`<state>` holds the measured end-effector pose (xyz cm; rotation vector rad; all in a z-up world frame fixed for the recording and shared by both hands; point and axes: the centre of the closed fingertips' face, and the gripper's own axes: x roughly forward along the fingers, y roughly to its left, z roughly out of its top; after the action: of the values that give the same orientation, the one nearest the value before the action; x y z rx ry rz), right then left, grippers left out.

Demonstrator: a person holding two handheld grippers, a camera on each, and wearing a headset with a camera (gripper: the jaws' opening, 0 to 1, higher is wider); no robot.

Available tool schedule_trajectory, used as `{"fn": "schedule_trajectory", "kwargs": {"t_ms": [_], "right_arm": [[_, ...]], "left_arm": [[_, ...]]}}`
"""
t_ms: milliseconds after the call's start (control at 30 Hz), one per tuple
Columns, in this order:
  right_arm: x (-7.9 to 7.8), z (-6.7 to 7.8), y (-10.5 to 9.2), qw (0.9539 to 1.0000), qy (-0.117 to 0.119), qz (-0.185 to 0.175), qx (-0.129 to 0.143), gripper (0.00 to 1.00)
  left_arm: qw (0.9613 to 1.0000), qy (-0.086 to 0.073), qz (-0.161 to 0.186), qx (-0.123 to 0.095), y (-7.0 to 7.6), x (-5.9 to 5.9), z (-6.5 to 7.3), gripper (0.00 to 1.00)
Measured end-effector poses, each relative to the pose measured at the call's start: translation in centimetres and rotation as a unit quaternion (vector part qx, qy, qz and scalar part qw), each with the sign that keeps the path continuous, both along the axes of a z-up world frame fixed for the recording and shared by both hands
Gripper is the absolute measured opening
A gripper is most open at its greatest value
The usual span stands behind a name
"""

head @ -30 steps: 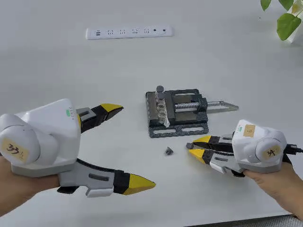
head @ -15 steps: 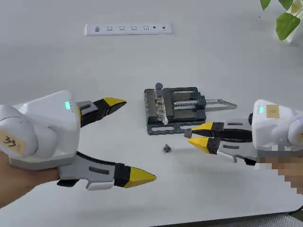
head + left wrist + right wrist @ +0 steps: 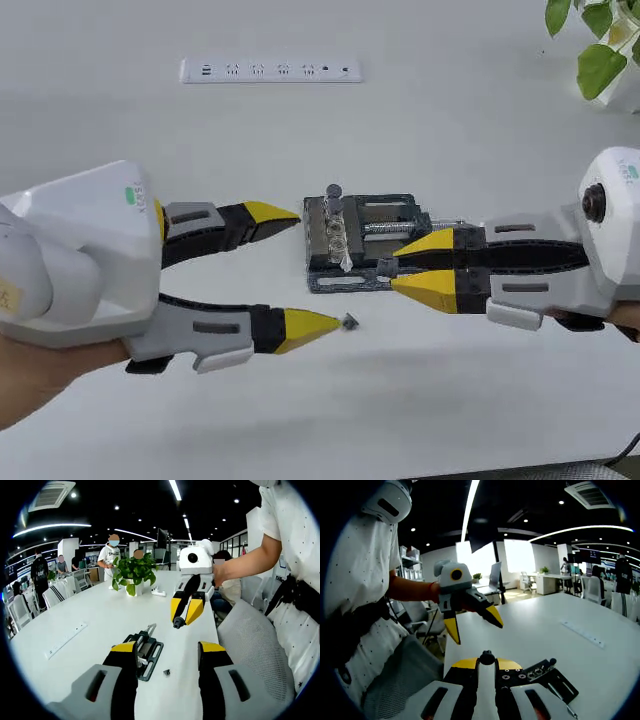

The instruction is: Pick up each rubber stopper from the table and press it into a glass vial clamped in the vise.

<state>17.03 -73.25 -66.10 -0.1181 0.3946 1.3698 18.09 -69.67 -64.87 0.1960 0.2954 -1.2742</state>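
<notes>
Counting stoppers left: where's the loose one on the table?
Head view: the loose stopper lies on the table in front of the vise, beside the lower tip of the left hand-held gripper.

1. This was a big open office, with long ceiling lights (image 3: 176, 489) and an air vent (image 3: 50, 495) overhead.
2. Office chairs (image 3: 52, 596) stood by a long white table (image 3: 100, 612), with more desks (image 3: 550, 582) far back.
3. A power strip (image 3: 270, 70) and a potted plant (image 3: 131, 572) sat on the table, and people (image 3: 109, 555) stood behind it.
</notes>
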Motion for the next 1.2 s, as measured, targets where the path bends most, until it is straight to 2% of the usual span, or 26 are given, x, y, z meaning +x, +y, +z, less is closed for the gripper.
{"fn": "schedule_trajectory", "kwargs": {"t_ms": [67,133,200,333,400,433,700,1200], "right_arm": [[-0.2,0.5,0.3,1.0,0.0,0.005,0.005,0.07],[-0.4,1.1,0.7,0.9999,0.0,0.012,0.01,0.07],[-0.7,1.5,0.9,0.9998,0.0,0.018,0.013,0.07],[-1.0,2.8,1.3,0.9991,0.003,0.026,0.034,0.07],[-1.1,3.1,1.5,0.999,0.0,0.03,0.034,0.07],[-1.2,3.3,1.6,0.9988,0.0,0.033,0.036,0.07],[-1.7,3.9,2.0,0.9979,0.0,0.046,0.044,0.07],[-1.6,4.3,2.3,0.9972,-0.002,0.054,0.051,0.07]], "left_arm": [[0.9999,-0.001,-0.008,-0.011,-0.3,-0.1,0.8,0.34],[0.9997,-0.003,-0.013,-0.02,-0.6,-0.2,1.5,0.32],[0.9995,-0.008,-0.021,-0.024,-0.8,-0.4,1.9,0.3],[0.999,-0.005,-0.038,-0.023,-1.2,-0.9,2.0,0.2],[0.9986,-0.004,-0.045,-0.028,-1.5,-1.2,2.4,0.15],[0.9982,0.0,-0.049,-0.034,-1.7,-1.3,2.6,0.15],[0.9968,-0.001,-0.062,-0.051,-2.2,-1.8,3.6,0.09],[0.9958,-0.003,-0.075,-0.052,-2.2,-2.2,4.1,0.06]]}}
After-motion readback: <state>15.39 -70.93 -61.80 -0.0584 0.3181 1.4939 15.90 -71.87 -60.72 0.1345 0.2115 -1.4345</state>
